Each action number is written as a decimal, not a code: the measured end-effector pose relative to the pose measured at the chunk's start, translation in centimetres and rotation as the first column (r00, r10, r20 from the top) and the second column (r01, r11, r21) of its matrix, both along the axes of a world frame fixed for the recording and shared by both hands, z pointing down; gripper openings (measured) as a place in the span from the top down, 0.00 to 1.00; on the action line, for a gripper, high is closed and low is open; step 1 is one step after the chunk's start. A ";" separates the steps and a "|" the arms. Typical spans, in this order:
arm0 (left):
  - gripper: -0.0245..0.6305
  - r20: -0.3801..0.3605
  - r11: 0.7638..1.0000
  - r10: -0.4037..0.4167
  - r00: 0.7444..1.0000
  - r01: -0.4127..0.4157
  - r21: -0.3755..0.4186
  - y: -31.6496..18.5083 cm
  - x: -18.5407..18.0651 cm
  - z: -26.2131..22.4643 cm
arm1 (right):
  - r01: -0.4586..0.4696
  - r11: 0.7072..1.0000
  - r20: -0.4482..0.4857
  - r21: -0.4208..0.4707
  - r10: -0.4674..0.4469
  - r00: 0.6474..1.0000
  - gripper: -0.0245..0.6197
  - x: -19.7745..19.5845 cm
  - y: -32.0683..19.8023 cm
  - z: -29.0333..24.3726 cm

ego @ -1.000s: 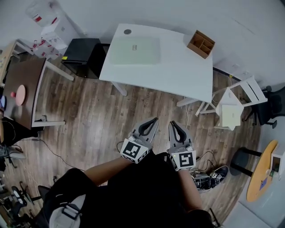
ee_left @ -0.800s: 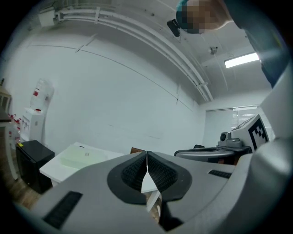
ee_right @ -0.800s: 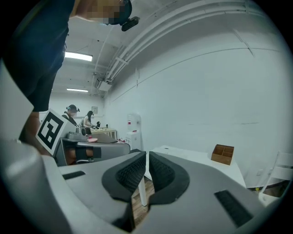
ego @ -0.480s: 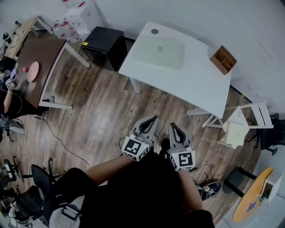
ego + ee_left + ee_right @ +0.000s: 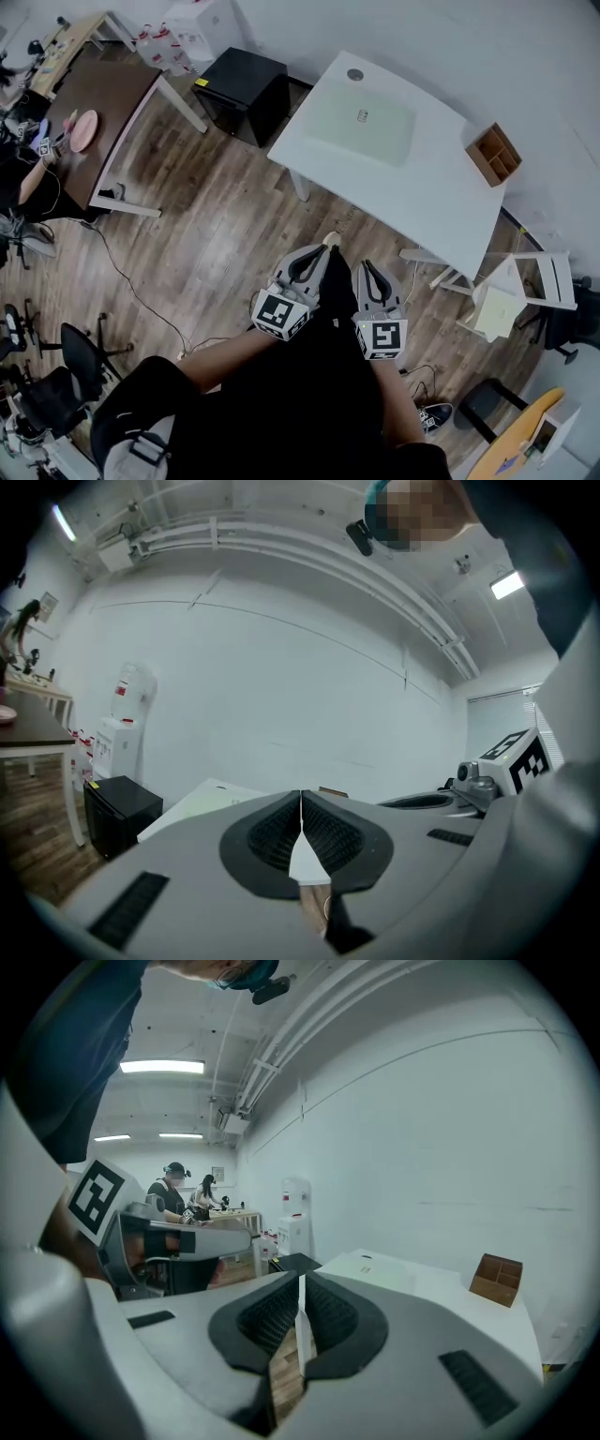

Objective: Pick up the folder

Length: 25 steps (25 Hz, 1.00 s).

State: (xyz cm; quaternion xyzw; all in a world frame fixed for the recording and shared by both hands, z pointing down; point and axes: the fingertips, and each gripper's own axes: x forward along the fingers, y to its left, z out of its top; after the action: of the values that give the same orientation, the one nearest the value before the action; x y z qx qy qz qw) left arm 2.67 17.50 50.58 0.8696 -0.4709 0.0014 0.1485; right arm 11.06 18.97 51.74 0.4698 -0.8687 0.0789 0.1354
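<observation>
A pale green folder (image 5: 362, 121) lies flat on the white table (image 5: 412, 202), towards its far left part; the right gripper view also shows the folder (image 5: 382, 1269). My left gripper (image 5: 323, 247) and right gripper (image 5: 363, 266) are held side by side over the wooden floor, well short of the table's near edge. Both are shut with nothing between the jaws. In the left gripper view the left gripper (image 5: 301, 795) points at the table's edge. The right gripper (image 5: 300, 1280) points towards the table.
A brown wooden organiser (image 5: 494, 154) stands at the table's right end. A black cabinet (image 5: 243, 92) sits left of the table, a white chair (image 5: 506, 295) to its right. A dark desk (image 5: 98, 127) with a pink plate is at far left. Office chairs (image 5: 66, 361) and a cable lie lower left.
The table and folder have shifted right and come nearer in the head view. Both grippers stayed shut and moved towards the table together.
</observation>
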 end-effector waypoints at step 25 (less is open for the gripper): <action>0.94 0.054 0.991 -0.131 0.990 0.133 -0.022 -26.9 -2.9 -0.9 | 0.133 0.988 0.220 -0.075 -0.114 0.969 0.90 -4.8 -27.2 1.2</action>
State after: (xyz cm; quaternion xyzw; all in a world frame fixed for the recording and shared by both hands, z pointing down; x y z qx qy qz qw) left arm -0.21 -9.37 49.67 0.8342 -0.5311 0.0202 0.1470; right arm 6.22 -8.22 52.95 0.3968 -0.9015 0.1595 0.0660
